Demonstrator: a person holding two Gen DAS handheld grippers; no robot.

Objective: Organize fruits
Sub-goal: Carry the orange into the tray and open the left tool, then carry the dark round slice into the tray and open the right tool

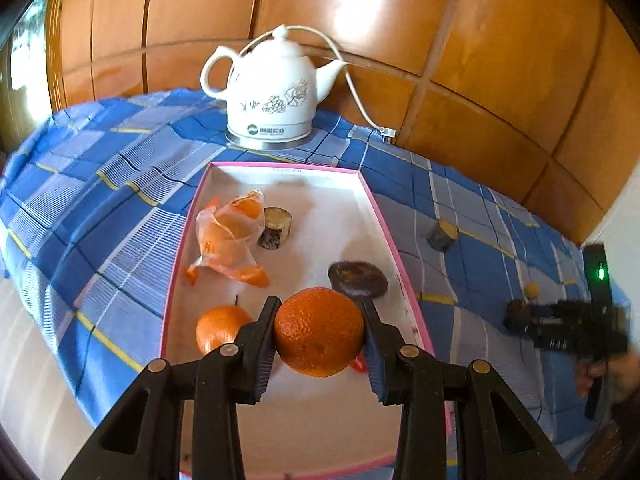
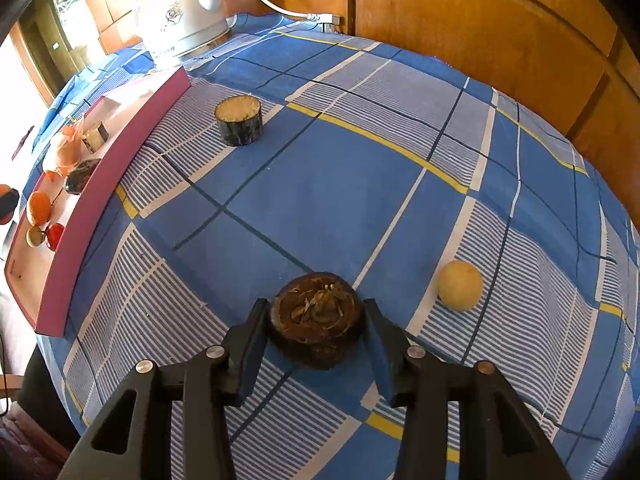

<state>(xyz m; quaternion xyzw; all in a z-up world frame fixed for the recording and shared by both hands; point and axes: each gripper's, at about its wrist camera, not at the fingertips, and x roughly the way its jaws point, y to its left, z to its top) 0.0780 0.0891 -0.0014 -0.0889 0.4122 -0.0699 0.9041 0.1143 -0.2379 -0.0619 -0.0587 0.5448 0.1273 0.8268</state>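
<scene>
Left wrist view: the left gripper [image 1: 320, 332] clamps an orange [image 1: 319, 331] above the pink-rimmed tray [image 1: 384, 224], so delivery is in hand; next comes lowering it and letting go beside the smaller orange [image 1: 219, 328]. Right side: the right gripper [image 2: 316, 330] brackets a dark round fruit piece [image 2: 318, 326] on the checked cloth [image 2: 340, 184], pads close, contact unclear.

This looks like a room in a home. A table draped in a blue, white and yellow checked cloth [image 2: 340, 200] stands against glossy orange-brown wooden panelled doors [image 1: 400, 20], like a wardrobe. A white ceramic electric kettle with a flower print [image 1: 272, 92] sits on the cloth, its white cord [image 1: 356, 96] trailing behind. A daylit window [image 2: 60, 20] shows at the left.
</scene>
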